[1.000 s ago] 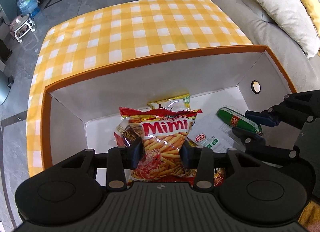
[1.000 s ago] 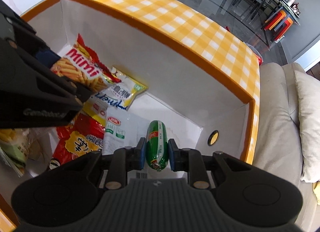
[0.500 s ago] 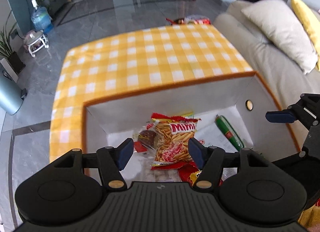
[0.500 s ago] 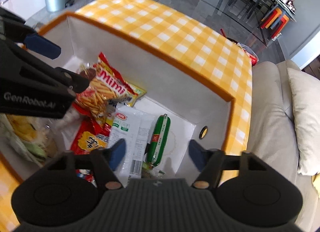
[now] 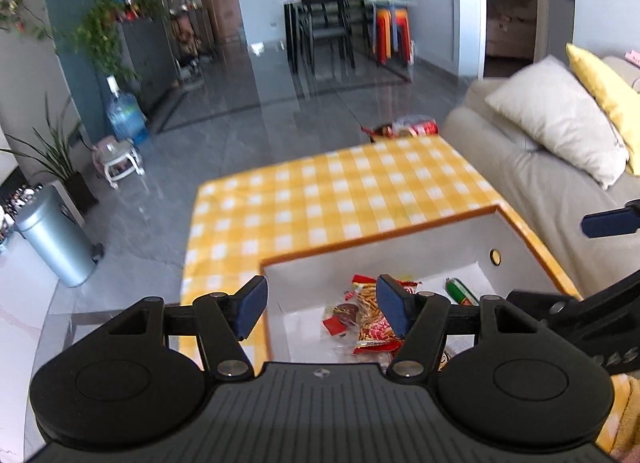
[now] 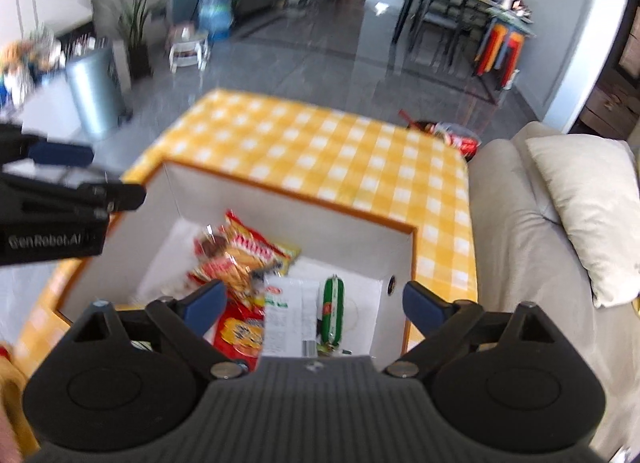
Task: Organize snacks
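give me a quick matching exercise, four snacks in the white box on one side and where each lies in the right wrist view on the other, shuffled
Things:
1. green sausage stick
2. orange Mimi crisp packet
3. flat white printed packet
4. red packet with a yellow label

Places in the orange-rimmed white box:
A. nearest the left-hand wall
B. between the red packet and the sausage
C. bottom edge, just left of the white packet
D. nearest the wall with the round hole

Pairs: 1-D, 2-A, 3-B, 4-C

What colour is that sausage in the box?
Green, with a red label: the sausage shows best in the right wrist view.
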`<state>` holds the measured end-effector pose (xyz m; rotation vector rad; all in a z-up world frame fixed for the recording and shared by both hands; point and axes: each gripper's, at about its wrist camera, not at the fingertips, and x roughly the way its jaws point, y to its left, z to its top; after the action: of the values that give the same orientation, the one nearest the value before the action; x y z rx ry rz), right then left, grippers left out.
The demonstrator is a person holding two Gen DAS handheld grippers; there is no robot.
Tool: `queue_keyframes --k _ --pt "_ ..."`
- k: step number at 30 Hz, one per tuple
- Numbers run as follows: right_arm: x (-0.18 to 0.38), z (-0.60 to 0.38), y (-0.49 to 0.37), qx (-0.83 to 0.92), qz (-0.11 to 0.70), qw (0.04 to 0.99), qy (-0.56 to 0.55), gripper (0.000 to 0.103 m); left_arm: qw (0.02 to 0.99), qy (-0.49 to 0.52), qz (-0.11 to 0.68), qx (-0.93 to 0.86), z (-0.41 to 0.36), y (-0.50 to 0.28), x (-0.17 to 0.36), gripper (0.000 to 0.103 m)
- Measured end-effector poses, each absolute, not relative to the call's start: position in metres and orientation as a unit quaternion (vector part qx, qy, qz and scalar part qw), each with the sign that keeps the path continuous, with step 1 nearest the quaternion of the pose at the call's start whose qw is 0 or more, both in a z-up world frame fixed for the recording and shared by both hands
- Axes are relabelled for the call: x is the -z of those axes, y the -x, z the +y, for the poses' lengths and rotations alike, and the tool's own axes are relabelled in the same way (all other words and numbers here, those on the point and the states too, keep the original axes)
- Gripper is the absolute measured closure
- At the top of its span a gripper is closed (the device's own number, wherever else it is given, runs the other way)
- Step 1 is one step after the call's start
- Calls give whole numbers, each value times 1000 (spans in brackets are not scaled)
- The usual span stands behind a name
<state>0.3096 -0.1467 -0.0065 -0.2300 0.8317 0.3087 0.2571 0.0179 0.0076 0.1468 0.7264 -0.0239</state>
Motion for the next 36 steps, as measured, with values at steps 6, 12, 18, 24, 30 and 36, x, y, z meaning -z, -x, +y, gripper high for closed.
queue_keyframes --k 6,12,18,24,30,36 --pt "-32 -166 -262 -147 339 928 40 4 952 -55 302 -12 22 -216 -31 16" --pt "-50 -173 -211 -137 294 946 15 4 962 -105 250 -44 11 -176 -37 14" --pt "-52 -181 -165 -122 261 958 10 4 965 -99 234 -64 8 -145 -33 13" --pt "-38 -187 -129 -102 251 963 5 4 963 -79 246 -78 13 -122 -16 13" --pt "-15 -186 -113 -82 266 960 39 4 952 -61 288 -78 13 -117 4 13" --pt "9 -188 -124 -85 306 948 22 4 939 -47 330 -81 7 -126 22 13"
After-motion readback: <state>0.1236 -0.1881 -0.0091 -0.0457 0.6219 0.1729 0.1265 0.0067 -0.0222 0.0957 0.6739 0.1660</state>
